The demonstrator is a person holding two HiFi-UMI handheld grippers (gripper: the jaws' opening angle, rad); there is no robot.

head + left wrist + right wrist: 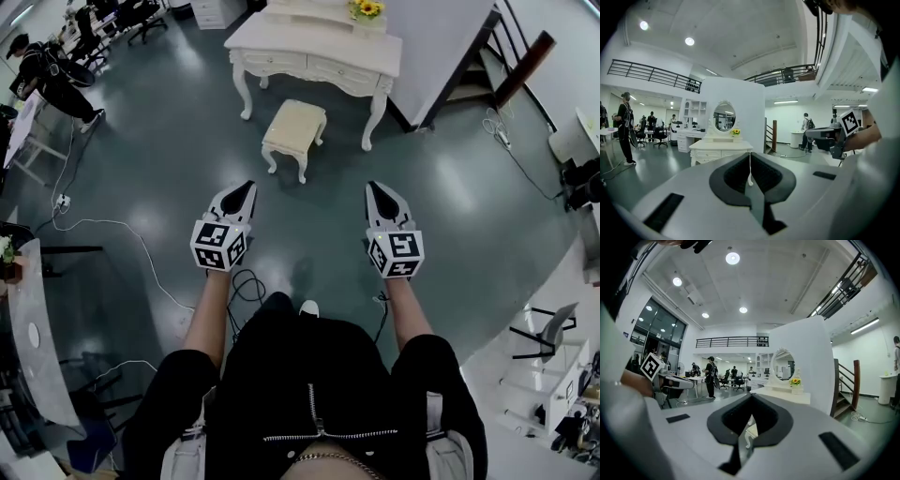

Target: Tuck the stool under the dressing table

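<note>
Stool (294, 130) stands on glossy grey floor (169, 178) before dressing table (317, 58); left gripper (249, 187) and right gripper (373, 187) jaws pressed together.

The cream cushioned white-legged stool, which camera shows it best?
Head view: the whole cream cushioned stool shows from above. The right gripper view catches only a sliver between its jaws; the left gripper view, nothing recognisable.

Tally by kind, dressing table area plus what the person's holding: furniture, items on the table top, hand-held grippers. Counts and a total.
white carved dressing table: 1
cream cushioned stool with white legs: 1
oval mirror in a white frame: 1
yellow flowers: 1
hand-held grippers with marker cubes, left hand-held gripper and right hand-held gripper: 2
Total: 6
</note>
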